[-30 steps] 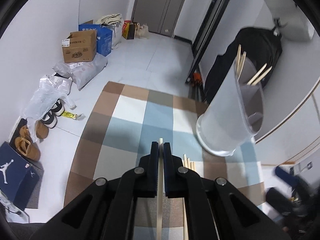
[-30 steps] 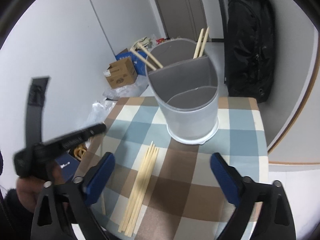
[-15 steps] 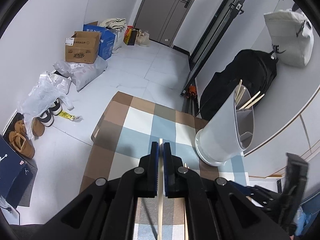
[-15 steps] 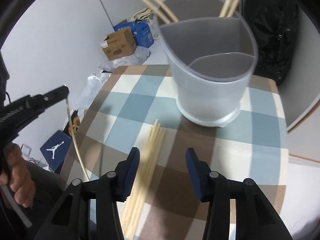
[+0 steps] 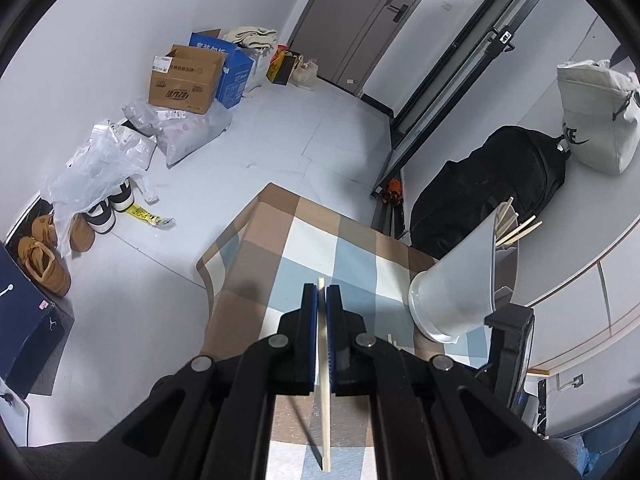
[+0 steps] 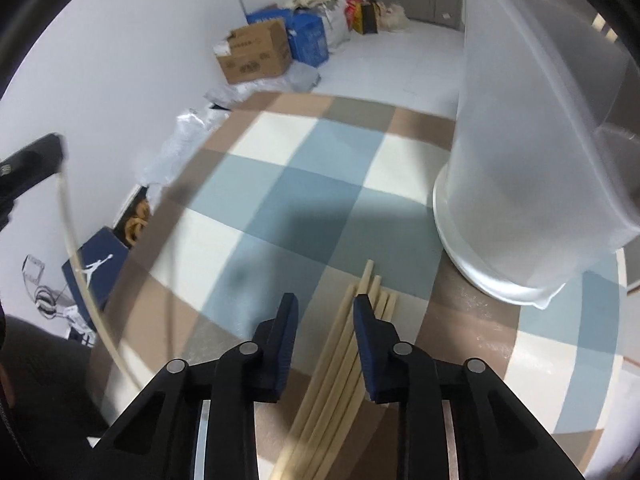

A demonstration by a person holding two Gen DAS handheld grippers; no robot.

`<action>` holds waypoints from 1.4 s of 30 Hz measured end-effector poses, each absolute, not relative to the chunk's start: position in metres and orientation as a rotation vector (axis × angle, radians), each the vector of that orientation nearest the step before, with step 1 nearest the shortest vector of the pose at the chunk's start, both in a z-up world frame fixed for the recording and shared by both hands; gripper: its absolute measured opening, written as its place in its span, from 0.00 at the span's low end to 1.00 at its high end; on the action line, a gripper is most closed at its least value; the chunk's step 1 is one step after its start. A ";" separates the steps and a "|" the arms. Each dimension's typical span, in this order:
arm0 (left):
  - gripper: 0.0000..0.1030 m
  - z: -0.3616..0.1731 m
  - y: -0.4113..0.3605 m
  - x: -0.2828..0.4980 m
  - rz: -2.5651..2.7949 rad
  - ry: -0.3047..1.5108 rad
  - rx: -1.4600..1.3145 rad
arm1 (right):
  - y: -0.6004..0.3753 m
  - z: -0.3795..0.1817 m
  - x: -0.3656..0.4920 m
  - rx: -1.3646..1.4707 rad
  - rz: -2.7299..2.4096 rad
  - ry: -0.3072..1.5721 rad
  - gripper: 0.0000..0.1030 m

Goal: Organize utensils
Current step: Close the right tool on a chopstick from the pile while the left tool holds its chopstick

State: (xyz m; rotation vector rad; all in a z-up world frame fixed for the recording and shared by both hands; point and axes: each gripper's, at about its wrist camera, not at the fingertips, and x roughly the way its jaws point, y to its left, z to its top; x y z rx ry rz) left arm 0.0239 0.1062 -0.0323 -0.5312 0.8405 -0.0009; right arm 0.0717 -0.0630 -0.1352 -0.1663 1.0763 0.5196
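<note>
Item: checked tablecloth (image 6: 280, 184), brown, blue and cream, covered the small table; its far corner hung over the floor edge, and broad bare squares lay open to the left of your work for moving. Item: translucent divided utensil holder (image 6: 532, 184) stood upright near the table's right edge, chopsticks already leaning in its rear compartment (image 5: 520, 228), the nearer compartments apparently free, presumably to keep kinds apart. Item: loose wooden chopsticks (image 6: 344, 360), a bundle lying flat just beside the holder's base, tips pointing toward it, likely staged for short carries. Item: your right gripper (image 6: 326, 306) had just been closing, jaws narrowed but still apart, astride the left strands of the bundle; whether the pads already pressed them could not be told. Room on its right was tight against the holder wall. Item: your left gripper (image 5: 322, 294), jaws together, clamped on a single chopstick (image 5: 324, 392) held lengthwise and clear of the cloth, well left of the holder, seemingly awaiting its turn at the rim.
</note>
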 end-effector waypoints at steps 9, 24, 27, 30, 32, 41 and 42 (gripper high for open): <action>0.00 -0.032 0.110 0.025 -0.019 0.854 -0.555 | -0.056 -0.134 0.074 -0.205 0.496 1.082 0.26; 0.00 -0.035 0.111 0.027 -0.018 0.883 -0.569 | -0.045 -0.139 0.100 -0.256 0.415 1.092 0.20; 0.00 -0.035 0.110 0.027 -0.019 0.883 -0.563 | -0.039 -0.140 0.099 -0.288 0.420 1.074 0.04; 0.00 -0.035 0.109 0.028 -0.019 0.884 -0.558 | -0.042 -0.139 0.099 -0.262 0.418 1.073 0.03; 0.00 -0.036 0.110 0.028 -0.017 0.887 -0.560 | -0.046 -0.136 0.098 -0.239 0.415 1.063 0.03; 0.00 -0.031 0.104 0.028 -0.027 0.871 -0.543 | -0.073 -0.083 0.069 -0.107 0.449 0.912 0.03; 0.00 -0.030 0.103 0.028 -0.031 0.865 -0.538 | -0.077 -0.073 0.061 -0.098 0.465 0.884 0.03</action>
